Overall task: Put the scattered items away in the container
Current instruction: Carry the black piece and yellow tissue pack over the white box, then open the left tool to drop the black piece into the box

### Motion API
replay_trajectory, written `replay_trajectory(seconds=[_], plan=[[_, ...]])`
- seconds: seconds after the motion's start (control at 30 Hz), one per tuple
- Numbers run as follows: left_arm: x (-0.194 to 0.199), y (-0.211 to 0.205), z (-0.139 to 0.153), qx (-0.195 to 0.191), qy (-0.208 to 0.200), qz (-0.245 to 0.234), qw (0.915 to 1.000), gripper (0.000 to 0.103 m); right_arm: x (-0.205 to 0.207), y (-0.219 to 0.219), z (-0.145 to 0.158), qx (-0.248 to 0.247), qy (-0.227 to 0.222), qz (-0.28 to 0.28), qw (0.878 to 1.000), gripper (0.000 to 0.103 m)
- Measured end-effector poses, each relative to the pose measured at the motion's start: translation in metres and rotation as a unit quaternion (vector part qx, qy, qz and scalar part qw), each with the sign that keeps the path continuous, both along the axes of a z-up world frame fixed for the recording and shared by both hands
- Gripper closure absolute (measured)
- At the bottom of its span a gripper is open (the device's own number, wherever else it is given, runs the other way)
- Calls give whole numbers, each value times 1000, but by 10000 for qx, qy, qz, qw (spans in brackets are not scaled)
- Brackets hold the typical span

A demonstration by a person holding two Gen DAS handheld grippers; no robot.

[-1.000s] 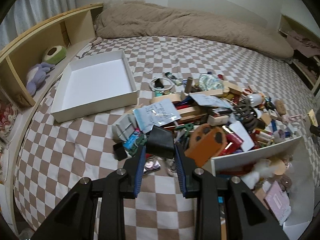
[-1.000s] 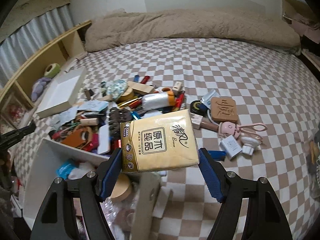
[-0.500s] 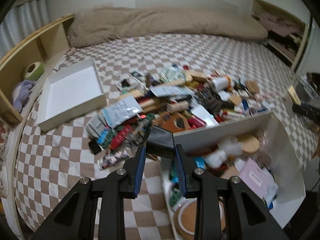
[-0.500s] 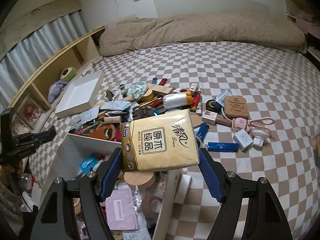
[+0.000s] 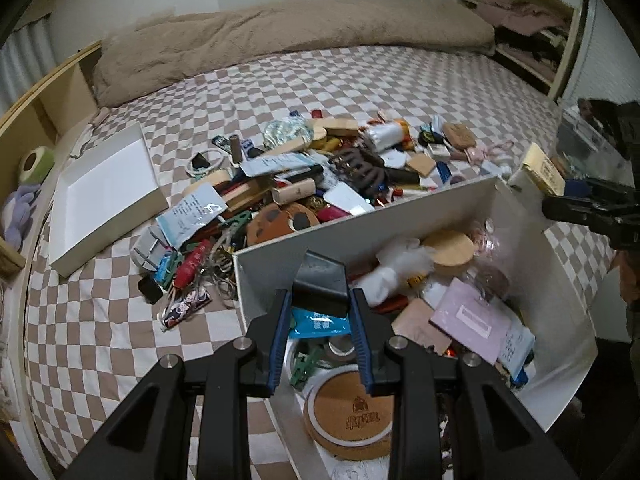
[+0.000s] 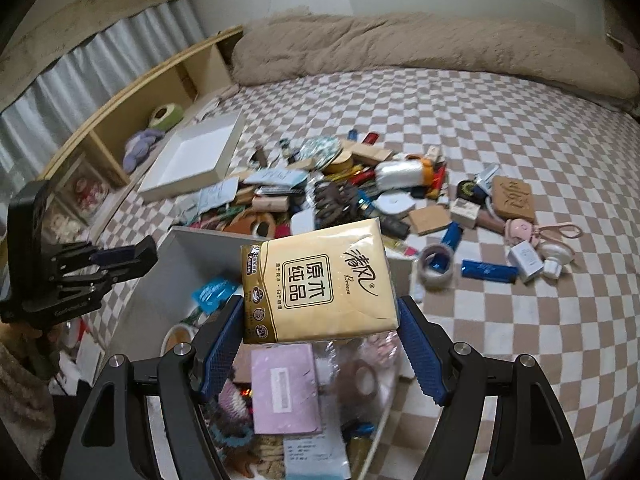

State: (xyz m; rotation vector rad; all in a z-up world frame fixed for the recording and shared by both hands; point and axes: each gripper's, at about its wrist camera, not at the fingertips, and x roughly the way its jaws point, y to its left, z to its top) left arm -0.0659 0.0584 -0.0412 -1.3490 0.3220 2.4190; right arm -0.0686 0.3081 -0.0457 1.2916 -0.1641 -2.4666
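Both your loads hang over the white container: the left gripper fingers are clamped on a dark block above its near-left corner, the right gripper fingers grip the tissue pack widthwise over its middle, so release straight down.

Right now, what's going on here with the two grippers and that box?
A person is clearing clutter off a checkered bed into a white box. The left gripper has its jaws closed on a small black object, held above the box's near corner. The right gripper grips a gold tissue pack over the same box, which already holds many things. A big pile lies on the bed beyond.
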Motion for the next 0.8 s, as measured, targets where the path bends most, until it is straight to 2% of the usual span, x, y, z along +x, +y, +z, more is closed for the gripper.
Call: replay_trajectory(seconds=[0.2,0.4,0.6,0.73,0.77,0.8], plan=[[4,8,-18,-414,-222,-240,9986,74,2,-23,-10,239,-148,224,9994,27],[7,15,-40,-901,-455,-483,9937,74,2,-33,-15,350,-215,329,9986,28],[10,22,-60,-1206,-754,-703,9873,74,1,-40,-16,392,-234,370,9983,27],[9,28,-65,-1339,-738,-714,9857,73,0,-44,-17,429,-258,407,9979,27],[8,28,-66,-1369,-699,-672,9858,66,0,-45,-17,440,-262,415,9978,27],[7,29,-66,-1422,-650,-610,9858,53,1,-46,-17,445,-262,418,9978,27]])
